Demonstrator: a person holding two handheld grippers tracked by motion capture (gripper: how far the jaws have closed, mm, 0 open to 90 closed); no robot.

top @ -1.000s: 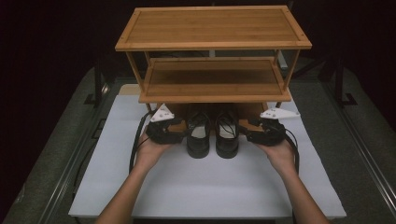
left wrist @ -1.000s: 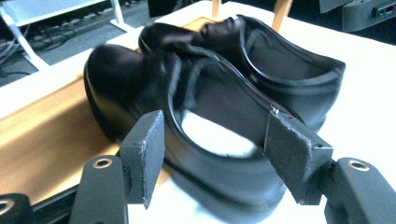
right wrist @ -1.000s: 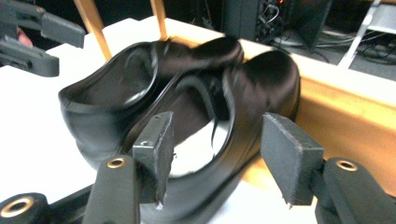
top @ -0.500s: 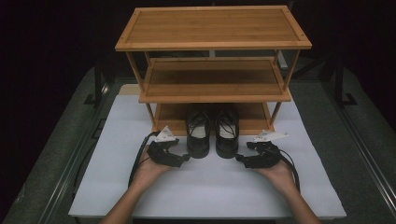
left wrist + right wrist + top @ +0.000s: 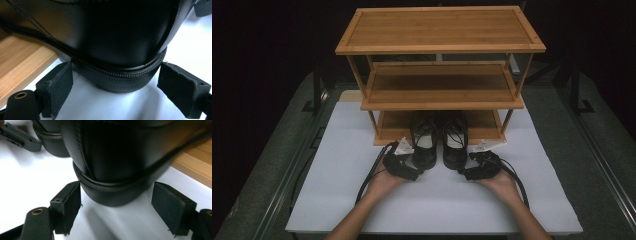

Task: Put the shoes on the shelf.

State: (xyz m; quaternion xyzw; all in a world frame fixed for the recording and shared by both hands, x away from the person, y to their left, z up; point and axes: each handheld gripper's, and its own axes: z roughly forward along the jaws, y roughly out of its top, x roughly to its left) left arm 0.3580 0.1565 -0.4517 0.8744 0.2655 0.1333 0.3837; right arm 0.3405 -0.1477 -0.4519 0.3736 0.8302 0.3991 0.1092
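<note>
Pair of black shoes (image 5: 440,140) at frame centre, toes on the bottom shelf (image 5: 392,131), heels on the counter. Left gripper (image 5: 115,85) and right gripper (image 5: 116,205) wide open, straddling heels; contact unclear. Risk: uneven pushing skews shoes.

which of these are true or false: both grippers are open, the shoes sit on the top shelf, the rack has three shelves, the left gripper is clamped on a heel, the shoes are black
1. Both grippers are open. True: the left gripper and the right gripper each have their jaws spread wide of a shoe heel, not touching it.
2. The shoes sit on the top shelf. False: the left shoe and the right shoe rest partly on the bottom shelf, heels out over the white mat.
3. The wooden rack has three shelves. True.
4. The left gripper is clamped on a heel. False: its jaws stand apart on either side of the heel.
5. The shoes are black. True.
</note>
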